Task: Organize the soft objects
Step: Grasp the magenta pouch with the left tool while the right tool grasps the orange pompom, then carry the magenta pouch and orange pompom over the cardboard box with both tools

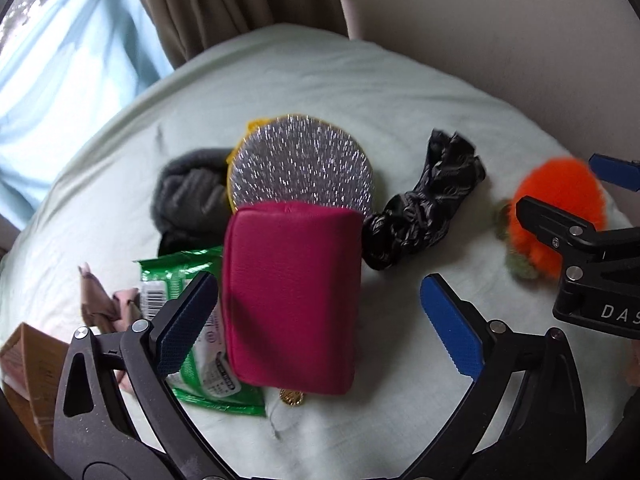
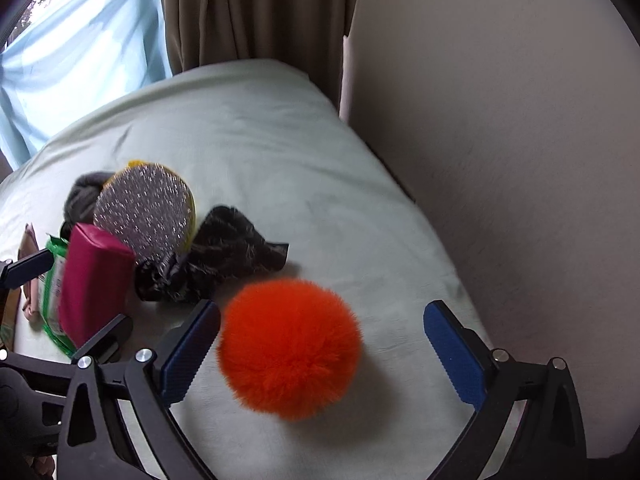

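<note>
A magenta pouch (image 1: 290, 296) lies on the pale green bed sheet (image 1: 320, 88), between the wide-open fingers of my left gripper (image 1: 320, 320). Behind it sits a round silver glitter pad (image 1: 300, 164) with a yellow rim, a grey knit item (image 1: 188, 200) and a black scrunchie (image 1: 424, 212). An orange fluffy pom-pom (image 2: 290, 346) lies between the open fingers of my right gripper (image 2: 322, 352); neither finger touches it. The pom-pom also shows in the left wrist view (image 1: 560, 196), partly behind the right gripper (image 1: 576, 216).
A green wipes packet (image 1: 200, 340) lies under the pouch's left side, with a pink cloth (image 1: 104, 300) and a cardboard box (image 1: 28, 368) further left. A beige wall (image 2: 500, 160) borders the bed on the right. Curtains (image 2: 256, 12) hang behind.
</note>
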### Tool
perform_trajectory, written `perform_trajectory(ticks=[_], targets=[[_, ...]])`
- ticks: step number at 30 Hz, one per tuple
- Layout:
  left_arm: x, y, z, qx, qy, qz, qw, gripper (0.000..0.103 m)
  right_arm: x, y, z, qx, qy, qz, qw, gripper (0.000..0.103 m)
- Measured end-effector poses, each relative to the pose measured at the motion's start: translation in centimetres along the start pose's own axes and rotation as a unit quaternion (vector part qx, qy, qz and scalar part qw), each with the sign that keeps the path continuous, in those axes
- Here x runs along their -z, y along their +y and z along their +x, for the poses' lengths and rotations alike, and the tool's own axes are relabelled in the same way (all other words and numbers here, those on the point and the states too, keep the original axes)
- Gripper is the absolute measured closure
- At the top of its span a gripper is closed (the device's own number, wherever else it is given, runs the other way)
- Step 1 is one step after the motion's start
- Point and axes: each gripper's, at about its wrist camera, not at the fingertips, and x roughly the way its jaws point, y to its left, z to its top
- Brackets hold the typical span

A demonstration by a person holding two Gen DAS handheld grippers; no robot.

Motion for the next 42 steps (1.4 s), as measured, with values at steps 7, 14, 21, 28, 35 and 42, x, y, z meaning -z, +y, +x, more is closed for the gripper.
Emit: perform_trajectory(ticks=[7, 14, 21, 28, 35, 42], targets=[[-0.2, -0.3, 2.9, -0.012, 0.019, 0.009, 0.9997, 0.010, 0.8, 0.2, 2.7, -0.019, 0.028, -0.003, 0.999, 0.030], [-0.4, 0.8, 3.8, -0.032, 0.037, 0.001, 0.9988, 0.051, 1.2, 0.2, 3.7, -0.030, 0.038, -0.005, 0.999, 0.055], [-0.4, 0.9, 3.1, -0.040, 0.040, 0.010, 0.9983, 0.070, 1.1, 0.1, 3.7, -0.035, 0.038, -0.012, 0.999, 0.069], [-0.4, 1.0, 1.2, -0.030, 0.045, -0.004, 0.9985, 0.076, 0.2, -0.5, 2.6, -0.024, 0.025, -0.003, 0.999, 0.069], [-2.2, 1.1, -2.8, -0.016, 0.019, -0.007, 0.9997, 0.077, -1.3, -0.5, 0.3, -0.016, 0.007, 0.002, 1.000, 0.070], [-4.2, 2.7, -8.8, -0.012, -0.019, -0.034, 0.9992, 0.077, -3.0, -0.1, -4.8, -0.014, -0.016, 0.006, 1.000, 0.070]])
